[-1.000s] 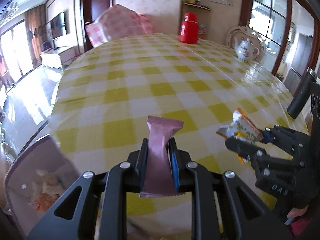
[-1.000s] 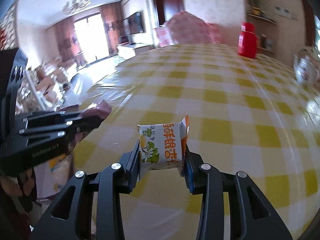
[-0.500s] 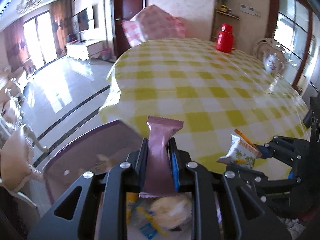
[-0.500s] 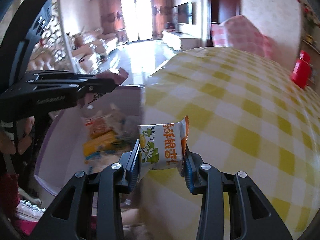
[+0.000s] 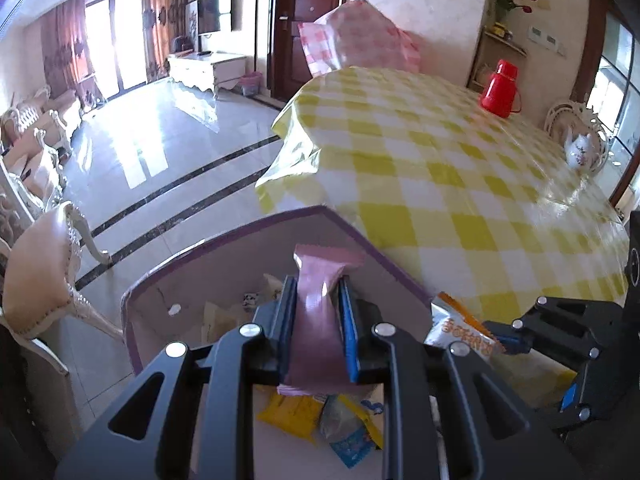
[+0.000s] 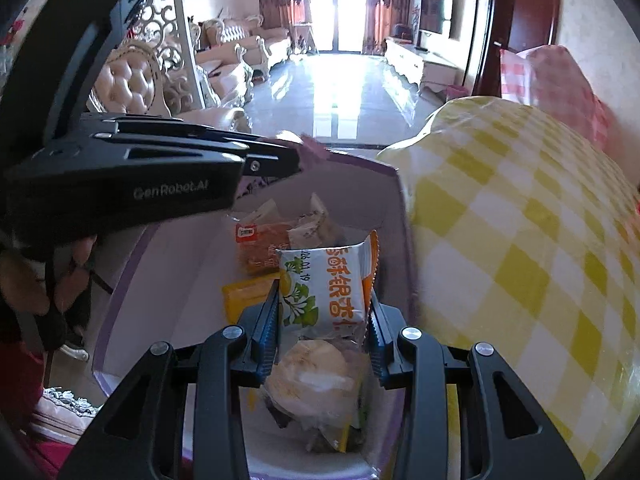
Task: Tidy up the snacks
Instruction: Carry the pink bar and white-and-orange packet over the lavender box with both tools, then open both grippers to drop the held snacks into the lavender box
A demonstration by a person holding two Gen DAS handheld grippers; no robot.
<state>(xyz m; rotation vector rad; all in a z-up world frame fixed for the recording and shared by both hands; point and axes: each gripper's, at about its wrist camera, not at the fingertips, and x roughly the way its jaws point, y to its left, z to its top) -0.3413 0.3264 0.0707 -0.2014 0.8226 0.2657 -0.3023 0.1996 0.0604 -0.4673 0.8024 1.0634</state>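
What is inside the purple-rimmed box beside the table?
The box holds loose snack packets: an orange packet, a yellow packet and a round pastry. The grippers and their held packets cover the rest.

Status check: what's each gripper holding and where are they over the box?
Left gripper shut on pink snack bar. Right gripper shut on white-and-orange snack packet. Both over the purple-rimmed box beside the table. Nothing blocking the drop.

Pink wrapper [image 5: 316, 316], white-orange-green packet [image 6: 326, 294], purple-rimmed box [image 5: 352, 232], yellow-white checked tablecloth [image 5: 460, 184]
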